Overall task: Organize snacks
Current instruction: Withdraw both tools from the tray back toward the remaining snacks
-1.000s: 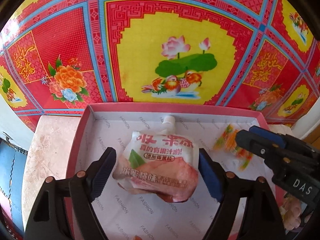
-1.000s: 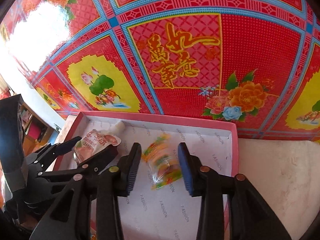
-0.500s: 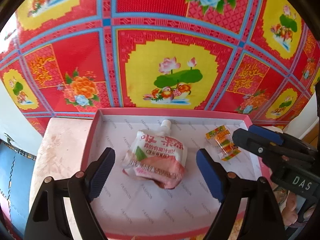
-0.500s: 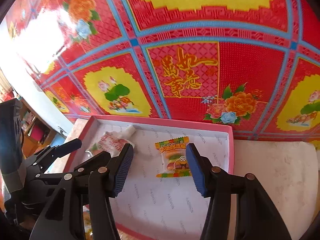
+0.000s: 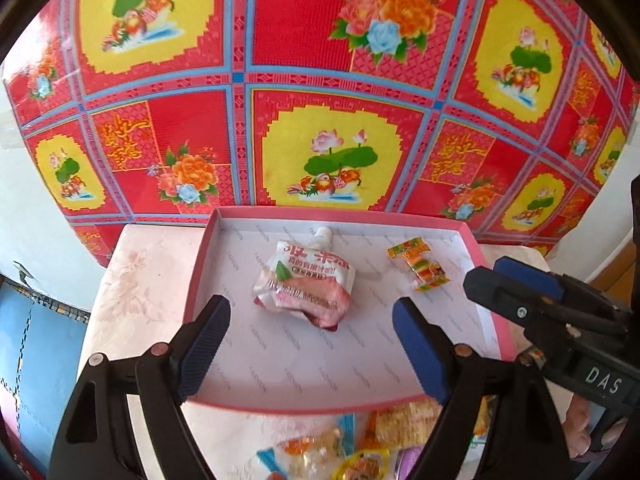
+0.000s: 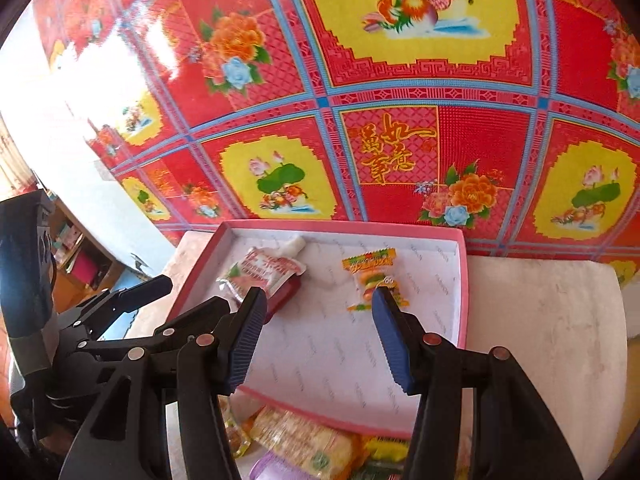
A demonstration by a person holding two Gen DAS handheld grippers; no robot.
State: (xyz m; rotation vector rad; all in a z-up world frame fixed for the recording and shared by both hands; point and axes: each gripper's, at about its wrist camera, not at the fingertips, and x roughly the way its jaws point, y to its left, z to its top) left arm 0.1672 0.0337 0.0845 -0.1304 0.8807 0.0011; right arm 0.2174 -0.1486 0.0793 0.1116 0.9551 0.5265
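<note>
A pink-rimmed tray [image 5: 202,264] with a white liner holds a pink-and-white jelly pouch [image 5: 308,284] and a small orange candy packet [image 5: 420,266]. My left gripper [image 5: 310,344] is open and empty, above the tray's near half, short of the pouch. My right gripper [image 6: 318,340] is open and empty, above the tray's near half; the candy packet [image 6: 372,280] lies just beyond its right fingertip and the pouch [image 6: 264,272] beyond its left. The tray rim [image 6: 463,280] shows in the right wrist view too.
A pile of loose snack packets [image 5: 360,452] lies on the pale marble tabletop [image 5: 136,292] in front of the tray; it also shows in the right wrist view [image 6: 304,440]. A red and yellow patterned cloth [image 5: 320,80] hangs behind the table.
Both grippers have pulled back and up from the tray. The right gripper opened wide and let go of the candy packet, which now lies in the tray. The snack pile came into view.
</note>
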